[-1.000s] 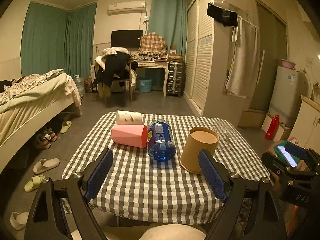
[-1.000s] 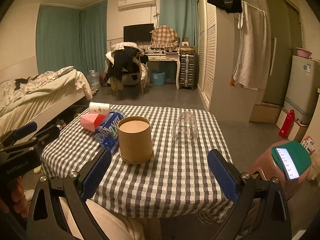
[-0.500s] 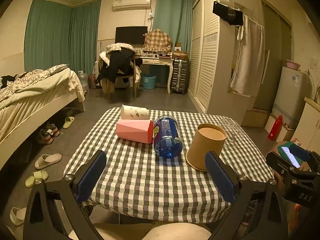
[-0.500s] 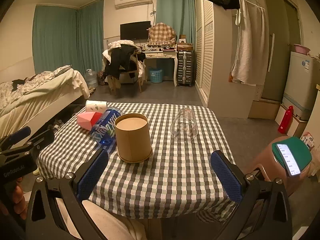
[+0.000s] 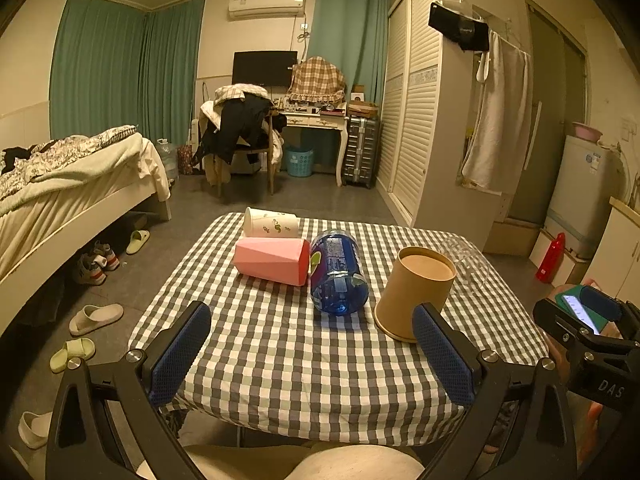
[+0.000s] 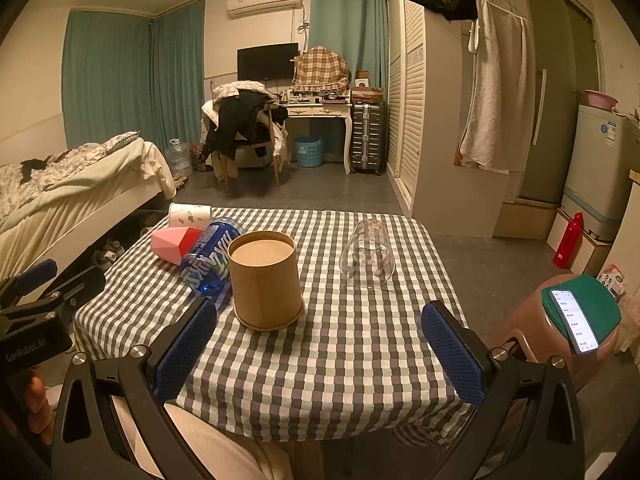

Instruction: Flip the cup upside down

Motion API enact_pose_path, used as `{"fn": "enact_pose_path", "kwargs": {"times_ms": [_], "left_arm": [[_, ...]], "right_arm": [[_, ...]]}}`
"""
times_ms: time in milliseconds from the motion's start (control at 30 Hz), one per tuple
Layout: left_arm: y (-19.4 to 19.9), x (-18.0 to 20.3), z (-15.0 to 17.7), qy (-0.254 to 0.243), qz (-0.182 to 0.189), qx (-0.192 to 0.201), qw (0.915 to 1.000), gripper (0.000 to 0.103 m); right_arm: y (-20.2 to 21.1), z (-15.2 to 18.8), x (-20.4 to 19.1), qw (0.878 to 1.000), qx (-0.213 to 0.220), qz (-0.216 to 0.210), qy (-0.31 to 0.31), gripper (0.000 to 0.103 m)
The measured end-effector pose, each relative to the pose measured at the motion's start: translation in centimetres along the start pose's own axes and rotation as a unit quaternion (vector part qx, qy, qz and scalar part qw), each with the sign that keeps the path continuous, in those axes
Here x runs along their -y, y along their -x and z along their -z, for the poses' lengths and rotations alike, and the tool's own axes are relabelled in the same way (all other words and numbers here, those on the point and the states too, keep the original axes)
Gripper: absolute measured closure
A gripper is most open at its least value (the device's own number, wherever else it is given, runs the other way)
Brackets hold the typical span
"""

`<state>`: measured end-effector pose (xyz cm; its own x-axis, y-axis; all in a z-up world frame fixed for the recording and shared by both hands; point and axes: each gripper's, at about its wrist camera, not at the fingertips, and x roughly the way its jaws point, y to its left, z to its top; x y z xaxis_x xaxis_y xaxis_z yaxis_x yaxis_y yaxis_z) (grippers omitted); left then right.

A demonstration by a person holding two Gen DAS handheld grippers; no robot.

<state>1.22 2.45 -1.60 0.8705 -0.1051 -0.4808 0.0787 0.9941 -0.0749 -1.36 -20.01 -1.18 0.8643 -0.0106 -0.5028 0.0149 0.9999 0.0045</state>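
Note:
A brown paper cup [image 5: 414, 292] stands upside down on the checked table [image 5: 300, 360]; it also shows in the right wrist view [image 6: 266, 280]. A clear glass [image 6: 367, 254] lies on its side to its right. A pink cup [image 5: 272, 261], a white printed cup [image 5: 272, 222] and a blue bottle [image 5: 338, 272] lie on their sides at the left. My left gripper [image 5: 312, 354] is open and empty, held back over the table's near edge. My right gripper [image 6: 318, 350] is open and empty, also over the near edge.
A brown stool with a green lid and a phone [image 6: 576, 316] stands right of the table. A bed [image 5: 60, 184] is at the left with slippers [image 5: 96, 318] on the floor. A wardrobe [image 5: 432, 120] and a small fridge [image 6: 596, 168] stand at the right.
Both grippers have drawn back from the table and risen a little, so the cups look smaller and farther away. Both stay open. The objects on the table have not moved.

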Motion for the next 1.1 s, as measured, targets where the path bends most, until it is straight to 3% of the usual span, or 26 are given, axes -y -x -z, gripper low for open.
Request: {"fn": "enact_pose_path", "kwargs": {"times_ms": [1100], "left_arm": [[-0.23, -0.21, 0.01, -0.003, -0.007, 0.002, 1.0000, 0.000]], "right_arm": [[-0.36, 0.69, -0.16, 1.000, -0.011, 0.003, 0.001, 0.000]]}}
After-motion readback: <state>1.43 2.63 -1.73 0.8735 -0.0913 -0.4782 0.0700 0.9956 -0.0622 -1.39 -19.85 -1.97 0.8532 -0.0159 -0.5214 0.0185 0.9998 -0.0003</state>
